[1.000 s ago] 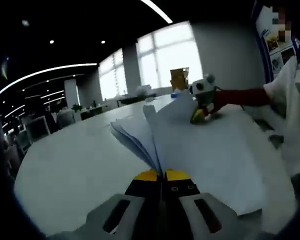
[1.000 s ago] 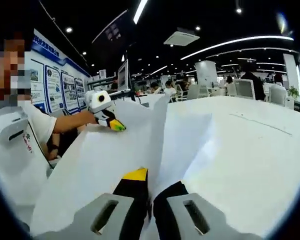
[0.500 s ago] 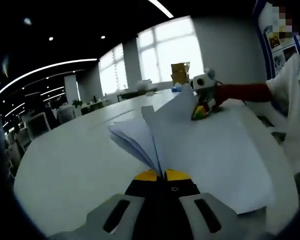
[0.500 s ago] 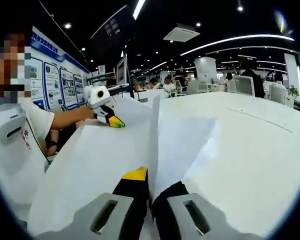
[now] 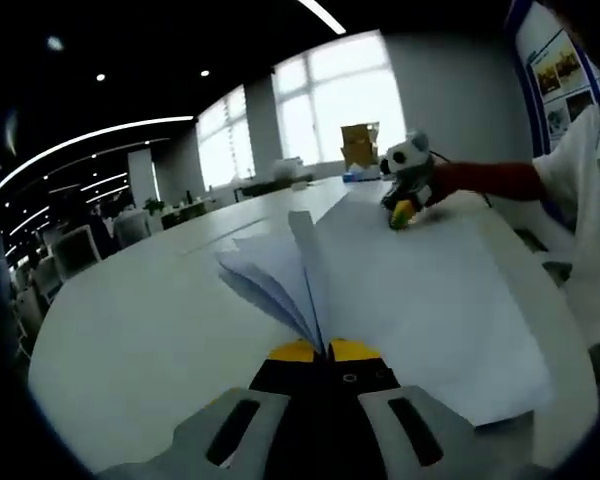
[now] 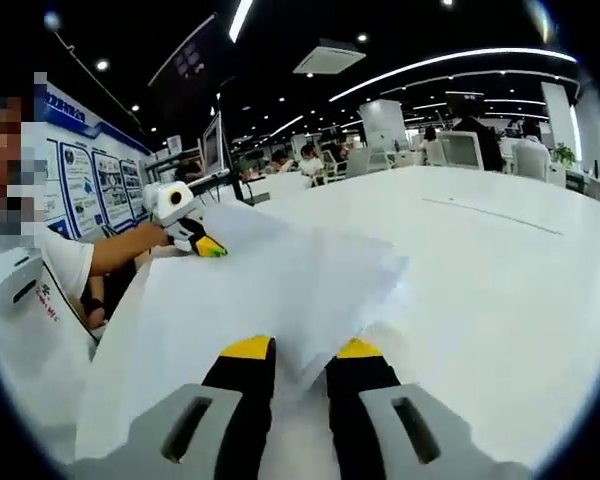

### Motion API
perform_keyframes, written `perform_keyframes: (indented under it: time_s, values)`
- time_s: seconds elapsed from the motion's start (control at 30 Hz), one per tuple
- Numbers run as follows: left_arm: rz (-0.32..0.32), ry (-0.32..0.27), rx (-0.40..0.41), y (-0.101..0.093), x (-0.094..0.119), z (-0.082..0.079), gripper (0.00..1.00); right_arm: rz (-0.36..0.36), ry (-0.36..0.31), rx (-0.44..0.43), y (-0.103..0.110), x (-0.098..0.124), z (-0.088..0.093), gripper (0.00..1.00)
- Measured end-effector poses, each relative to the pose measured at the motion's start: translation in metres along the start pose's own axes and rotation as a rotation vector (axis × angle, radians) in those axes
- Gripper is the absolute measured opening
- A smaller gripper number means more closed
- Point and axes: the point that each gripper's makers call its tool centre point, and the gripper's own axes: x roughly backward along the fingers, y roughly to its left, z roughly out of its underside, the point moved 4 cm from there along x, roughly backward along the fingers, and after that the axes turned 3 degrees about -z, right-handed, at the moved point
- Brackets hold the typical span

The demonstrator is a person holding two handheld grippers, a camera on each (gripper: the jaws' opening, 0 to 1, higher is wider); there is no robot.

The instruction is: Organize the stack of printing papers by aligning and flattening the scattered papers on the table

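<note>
A loose stack of white printing papers point(image 5: 410, 290) lies on a large white table point(image 5: 130, 330), its sheets fanning upward at the near corner. My left gripper point(image 5: 326, 350) is shut on that corner. At the stack's far corner is my right gripper point(image 5: 404, 190). In the right gripper view the papers point(image 6: 250, 290) lie flatter on the table point(image 6: 480, 270). There my right gripper point(image 6: 302, 350) stands open, a paper corner resting loose between its yellow-tipped jaws. The left gripper point(image 6: 190, 232) holds the far corner.
A person in a white shirt point(image 6: 50, 270) stands at the table's edge beside the papers. A brown box point(image 5: 358, 148) sits at the table's far end by the windows. Chairs point(image 6: 460, 150) and seated people line the far side.
My right gripper has opened and let go of the paper corner. The raised sheets have dropped and now lie flatter. My left gripper keeps its hold.
</note>
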Motion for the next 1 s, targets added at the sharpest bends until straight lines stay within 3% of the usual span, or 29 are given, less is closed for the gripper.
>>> perform_keyframes:
  time_s: [0.1,0.17,0.27,0.33,0.47,0.5,0.57,0.67,0.77,0.83,0.93,1.0]
  values:
    - [0.003,0.0,0.002,0.001,0.0,0.0,0.06,0.073,-0.081,0.008,-0.012,0.028,-0.013,0.11]
    - [0.005,-0.001,0.003,0.0,0.0,0.001,0.06,0.058,-0.128,0.005,-0.007,0.04,-0.025,0.11]
    - [0.008,-0.003,0.004,0.0,0.0,0.001,0.06,0.043,-0.13,0.122,0.007,0.039,-0.039,0.09]
    - [0.008,-0.005,0.005,0.0,0.0,0.001,0.06,0.02,-0.119,0.123,0.016,0.026,-0.043,0.09]
    - [0.01,-0.006,0.01,0.001,0.001,0.001,0.06,-0.066,-0.069,0.106,0.032,-0.012,-0.031,0.1]
    - [0.011,-0.008,0.013,0.001,0.001,0.001,0.06,-0.086,-0.008,0.126,0.035,-0.028,-0.018,0.09]
    - [0.011,-0.009,0.012,0.001,0.001,0.001,0.06,-0.083,0.032,0.142,0.033,-0.04,-0.007,0.07]
    - [0.012,-0.009,0.012,0.0,0.001,0.001,0.06,-0.078,0.033,0.07,0.029,-0.048,-0.001,0.02]
    - [0.022,-0.007,0.035,-0.001,0.002,0.001,0.06,-0.071,0.022,0.075,0.027,-0.047,0.0,0.0]
    - [0.026,-0.006,0.044,-0.002,0.002,0.001,0.06,-0.064,0.022,0.142,0.027,-0.046,0.0,0.0]
    - [0.032,-0.008,0.043,-0.001,0.001,0.001,0.07,-0.055,0.014,0.059,0.026,-0.046,0.0,0.0]
    - [0.035,-0.011,0.038,0.0,0.001,0.001,0.09,-0.056,0.013,0.065,0.025,-0.045,0.0,0.0]
